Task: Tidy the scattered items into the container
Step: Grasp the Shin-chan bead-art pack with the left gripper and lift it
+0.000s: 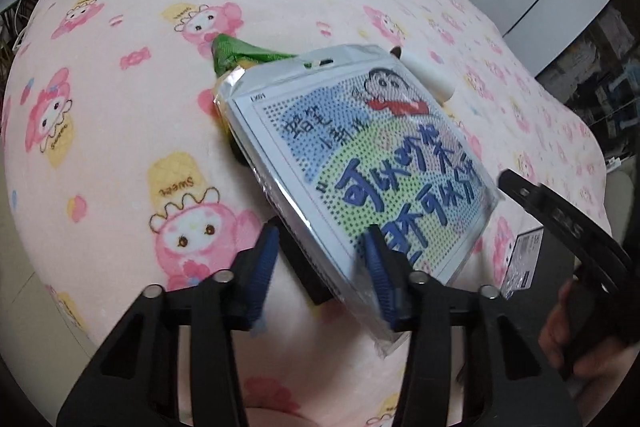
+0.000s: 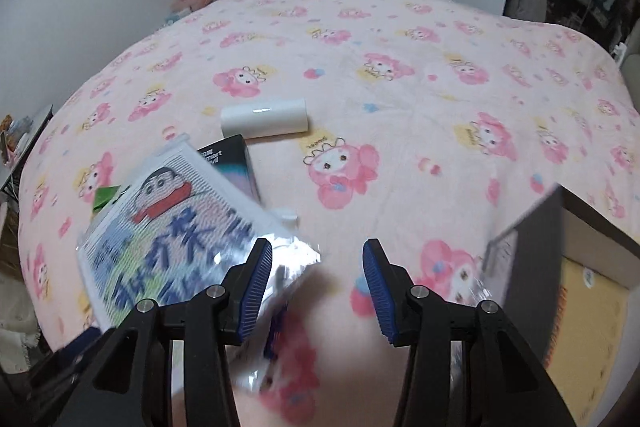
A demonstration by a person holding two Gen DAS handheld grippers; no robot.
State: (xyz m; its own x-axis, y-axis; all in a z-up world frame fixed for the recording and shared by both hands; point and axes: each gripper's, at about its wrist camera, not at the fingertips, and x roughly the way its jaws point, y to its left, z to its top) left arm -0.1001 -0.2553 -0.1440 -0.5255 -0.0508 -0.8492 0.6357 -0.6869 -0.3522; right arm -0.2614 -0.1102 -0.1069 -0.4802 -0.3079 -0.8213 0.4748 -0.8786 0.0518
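Left gripper (image 1: 320, 267) jaws straddle the cartoon packet's (image 1: 360, 155) corner; pad contact unclear. Right gripper (image 2: 318, 287) is apart, empty, over the pink bedspread (image 2: 400, 47). Container (image 2: 568, 267) sits at right. Black box (image 2: 236, 163), white roll (image 2: 264, 117), green packet (image 1: 236, 53) lie on the bed near the packet.

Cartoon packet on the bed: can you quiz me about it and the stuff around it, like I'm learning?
1. True or false: the white roll lies on top of the cartoon packet.
2. What peeks out from under the cartoon packet's far end? A) a green packet B) a red cup C) a spoon
3. What colour is the box beside the white roll?

Key: 1 false, it lies on the blanket; 2 A; 3 black.
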